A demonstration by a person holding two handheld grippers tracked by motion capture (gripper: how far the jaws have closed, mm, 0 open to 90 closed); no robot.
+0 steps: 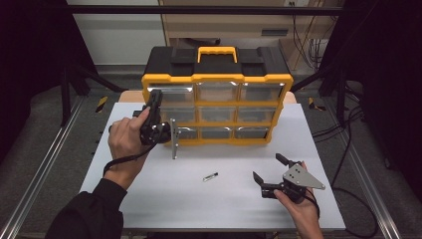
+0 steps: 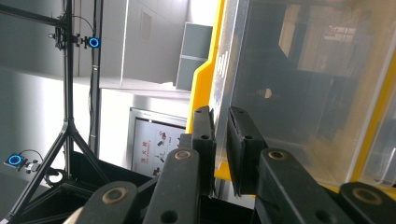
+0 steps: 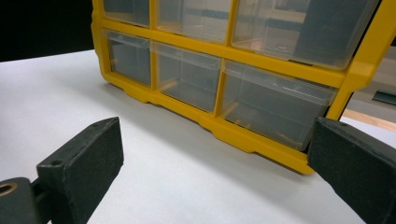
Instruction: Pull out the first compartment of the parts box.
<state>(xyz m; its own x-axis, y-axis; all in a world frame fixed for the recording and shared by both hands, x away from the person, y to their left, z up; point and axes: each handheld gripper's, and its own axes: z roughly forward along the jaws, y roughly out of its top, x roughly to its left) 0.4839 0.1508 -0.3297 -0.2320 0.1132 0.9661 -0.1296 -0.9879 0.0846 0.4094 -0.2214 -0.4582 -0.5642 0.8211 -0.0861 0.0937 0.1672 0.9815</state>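
Yellow organiser: a yellow-framed plastic drawer cabinet (image 1: 217, 107) with a black top and yellow handle stands at the far side of the white table (image 1: 164, 194), three rows of clear drawers facing the person.
Top-left drawer: the clear plastic drawer (image 1: 171, 94) at the upper left corner is where the left gripper (image 1: 153, 99) is working; the high view shows the gripper's body held up against it.
Left gripper view: its black jaws are nearly closed, pinching the thin clear front lip (image 2: 223, 70) of that drawer, a detail the high view cannot resolve.
Right gripper: it (image 1: 271, 168) rests low on the table near the front right, well apart from the cabinet, jaws spread wide and holding nothing.
Right gripper view: the bottom-row drawers (image 3: 275, 105) seen up close from table height.
High view extra: a small metallic pin-like piece (image 1: 210, 176) lies on the table between the hands.
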